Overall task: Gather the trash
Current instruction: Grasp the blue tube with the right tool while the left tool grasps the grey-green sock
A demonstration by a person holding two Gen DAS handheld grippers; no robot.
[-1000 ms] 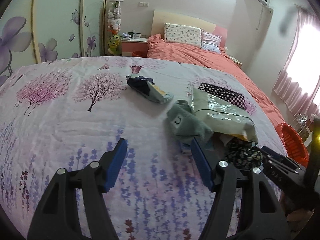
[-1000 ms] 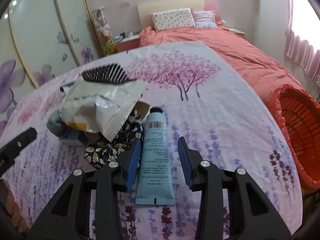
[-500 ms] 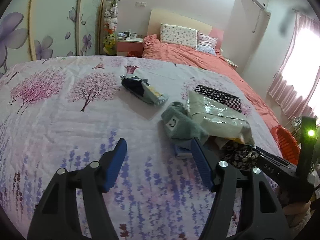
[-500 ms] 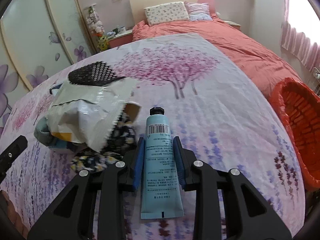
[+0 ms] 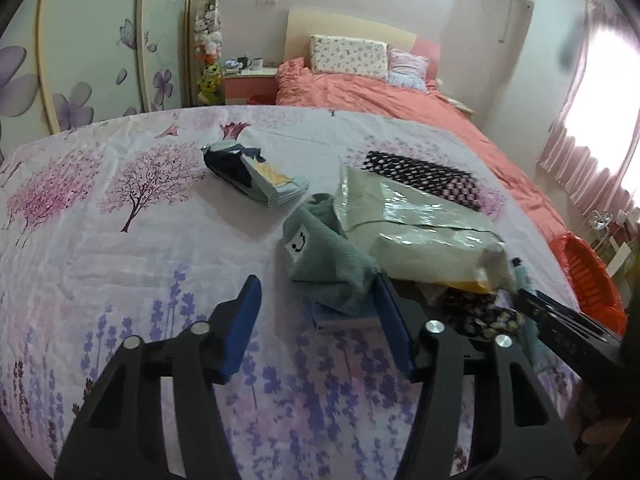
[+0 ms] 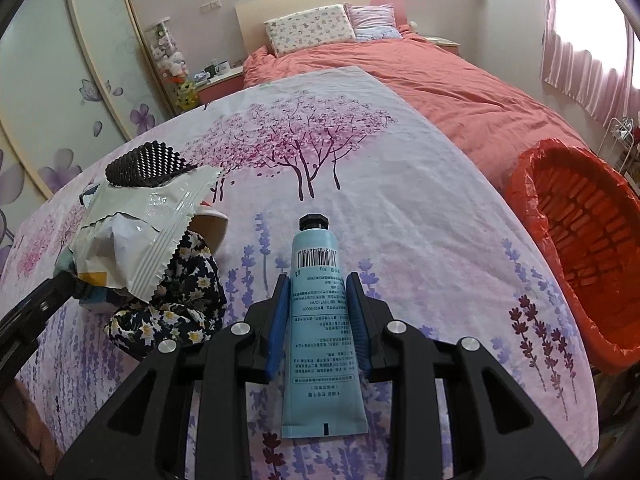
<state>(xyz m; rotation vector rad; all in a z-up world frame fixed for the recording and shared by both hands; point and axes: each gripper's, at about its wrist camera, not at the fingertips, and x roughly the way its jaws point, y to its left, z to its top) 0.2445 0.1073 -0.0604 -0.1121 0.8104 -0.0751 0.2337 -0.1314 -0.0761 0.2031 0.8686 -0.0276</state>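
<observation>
- Right wrist view: the right gripper (image 6: 319,285) has its blue pads pinching a pale blue tube (image 6: 320,312) that lies flat on the floral bedspread (image 6: 420,208), black cap pointing toward the far edge.
- An orange bin (image 6: 576,248) stands off the bedspread's right edge, its near side cut off by the frame.
- To the tube's left a crinkled white wrapper (image 6: 140,232) covers most of a heap; a dark floral cloth (image 6: 180,304) shows under it, and a paper cup is mostly hidden.
- Left wrist view: the left gripper (image 5: 316,300) hangs over the bedspread's near edge, jaws apart and closing, with only the corner of a grey-green towel (image 5: 324,256) between them, untouched.
- A flat item under that towel is hard to make out.
- A dark snack packet (image 5: 252,172) lies alone near the middle.
</observation>
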